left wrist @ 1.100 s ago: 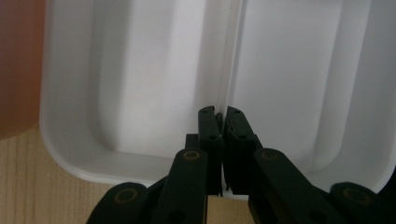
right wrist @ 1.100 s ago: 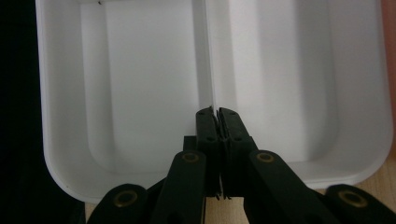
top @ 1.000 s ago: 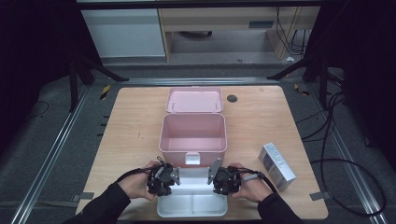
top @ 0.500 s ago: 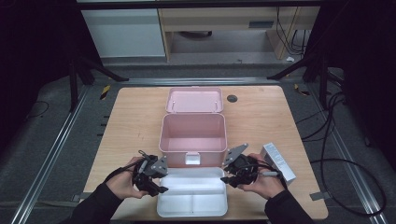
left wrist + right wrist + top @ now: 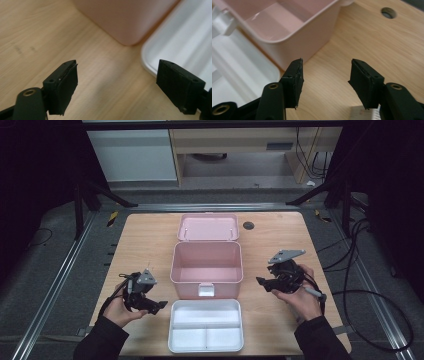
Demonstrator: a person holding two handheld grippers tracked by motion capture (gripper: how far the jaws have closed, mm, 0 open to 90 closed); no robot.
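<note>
Two hand-held grippers flank an open pink storage box (image 5: 206,267) at the middle of a wooden table (image 5: 145,245), its smooth plastic lid (image 5: 208,227) lying flat behind it. Touching the box's front sits a white divided tray (image 5: 206,325) with rounded corners. From above, the left gripper (image 5: 156,306) hovers beside the tray, the right gripper (image 5: 260,281) beside the box; both have jaws spread and empty. A round cable hole (image 5: 248,225) marks the far tabletop. Unlike the high view, the right gripper view catches a small white ribbed item (image 5: 364,113) below its jaws, too little visible to identify.
</note>
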